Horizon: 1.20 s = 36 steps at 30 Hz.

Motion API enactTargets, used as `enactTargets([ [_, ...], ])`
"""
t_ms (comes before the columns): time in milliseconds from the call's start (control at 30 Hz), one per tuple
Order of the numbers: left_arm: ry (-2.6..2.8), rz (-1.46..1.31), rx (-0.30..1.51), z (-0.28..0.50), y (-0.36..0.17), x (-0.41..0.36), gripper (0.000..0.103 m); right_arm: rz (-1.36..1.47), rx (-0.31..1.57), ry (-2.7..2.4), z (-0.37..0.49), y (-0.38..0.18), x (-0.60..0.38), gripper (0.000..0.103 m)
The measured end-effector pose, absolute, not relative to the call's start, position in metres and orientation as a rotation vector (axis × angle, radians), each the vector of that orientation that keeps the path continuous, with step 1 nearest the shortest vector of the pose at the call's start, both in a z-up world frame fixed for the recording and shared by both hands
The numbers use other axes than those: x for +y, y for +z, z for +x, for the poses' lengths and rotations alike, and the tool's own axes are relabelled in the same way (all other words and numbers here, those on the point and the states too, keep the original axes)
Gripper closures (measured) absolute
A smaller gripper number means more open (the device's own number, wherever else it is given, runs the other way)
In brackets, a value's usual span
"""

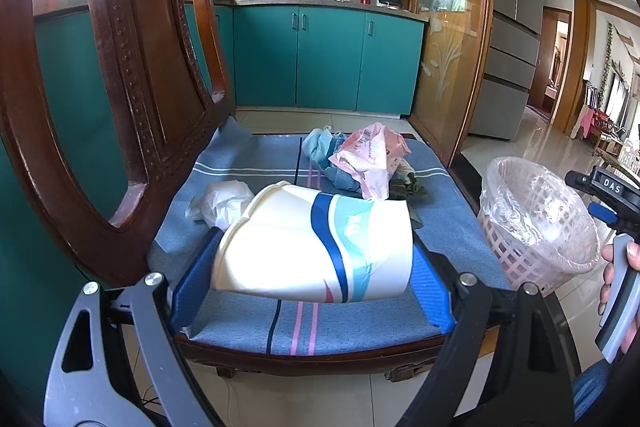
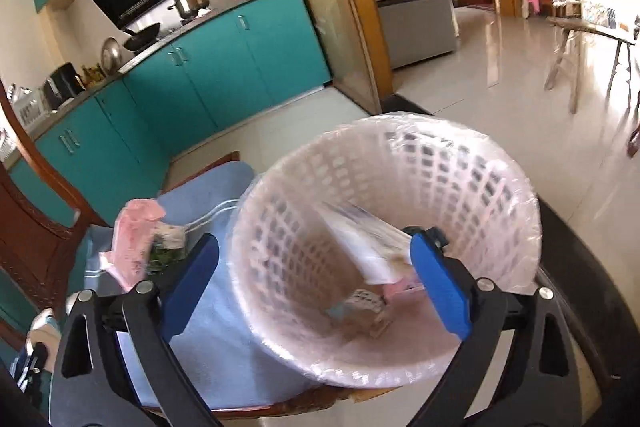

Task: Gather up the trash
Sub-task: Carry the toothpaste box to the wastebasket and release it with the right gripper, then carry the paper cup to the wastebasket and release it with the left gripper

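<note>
While looking along the left gripper (image 1: 316,241): clamped on a paper cup (image 1: 280,247), blue pads pressing at either end. Turned sideways, open mouth toward the left pad, base toward the right. White, with a dark blue band, a teal sweep and a thin pink stroke round the lower half; wall slightly dented. Held just over the blue striped cushion (image 1: 248,327) of a carved wooden chair (image 1: 132,107). Behind it, lying on the cushion: crumpled white tissue (image 1: 224,203) and a pink wrapper (image 1: 372,155) atop bluish scraps. Beside the seat, a pink lattice basket (image 1: 536,227) lined with clear plastic.

Along the right gripper (image 2: 314,243): spread wide, gripping nothing, poised at the basket (image 2: 460,167), one finger outside the rim, the other inside. Next to that inner finger, a blurred white packet (image 2: 360,239) within the basket; cannot tell whether touching. More scraps at the bottom.
</note>
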<state>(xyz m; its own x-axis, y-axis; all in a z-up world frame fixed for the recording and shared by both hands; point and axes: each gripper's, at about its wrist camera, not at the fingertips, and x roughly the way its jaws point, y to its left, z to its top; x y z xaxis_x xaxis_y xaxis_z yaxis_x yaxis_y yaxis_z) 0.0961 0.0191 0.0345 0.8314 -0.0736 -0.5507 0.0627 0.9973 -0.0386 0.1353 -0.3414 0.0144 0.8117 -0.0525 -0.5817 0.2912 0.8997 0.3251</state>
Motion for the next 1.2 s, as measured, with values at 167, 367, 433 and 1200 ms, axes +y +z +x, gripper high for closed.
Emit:
enactTargets([
  [167,-0.075,-0.009,0.59,0.097,0.033,0.017,0.016,0.356,0.494,-0.13,0.121,0.029,-0.318,0.007],
  [367,-0.085,-0.003,0.607,0.098,0.029,0.011,0.016,0.303,0.438,-0.08,0.118,0.039,-0.289,0.006],
  [433,-0.097,0.006,0.61,0.099,0.026,0.007,0.016,0.291,0.428,-0.066,0.117,0.042,-0.283,0.004],
  [1200,-0.59,0.05,0.719,0.177,0.046,-0.25,0.008,0.555,0.046,-0.184,0.051,0.082,-0.361,0.004],
])
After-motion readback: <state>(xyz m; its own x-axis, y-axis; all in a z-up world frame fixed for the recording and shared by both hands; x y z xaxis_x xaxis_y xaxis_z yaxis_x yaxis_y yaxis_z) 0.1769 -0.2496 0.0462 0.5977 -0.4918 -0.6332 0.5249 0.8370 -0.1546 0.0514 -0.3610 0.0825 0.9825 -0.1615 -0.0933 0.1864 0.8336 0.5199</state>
